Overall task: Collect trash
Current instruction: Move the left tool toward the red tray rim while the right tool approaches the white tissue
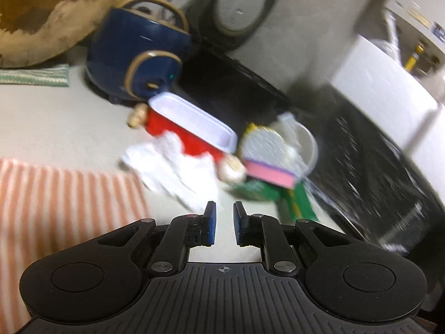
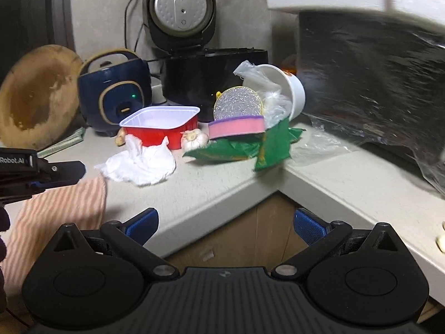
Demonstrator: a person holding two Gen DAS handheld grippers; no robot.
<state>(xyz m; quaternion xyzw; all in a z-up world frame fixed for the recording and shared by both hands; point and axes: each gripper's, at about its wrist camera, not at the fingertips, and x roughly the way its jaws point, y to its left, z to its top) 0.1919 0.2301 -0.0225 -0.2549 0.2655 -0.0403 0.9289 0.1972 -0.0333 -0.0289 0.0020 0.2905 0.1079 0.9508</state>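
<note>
From the left wrist, left hand-held gripper (image 1: 222,222) nearly together and empty, aimed at the crumpled tissue (image 1: 172,167) just beyond on the counter (image 1: 69,117); from the right wrist, right hand-held gripper (image 2: 225,226) spread wide, empty, off the counter's near edge, trash clustered farther back by the red tub (image 2: 164,128).
</note>
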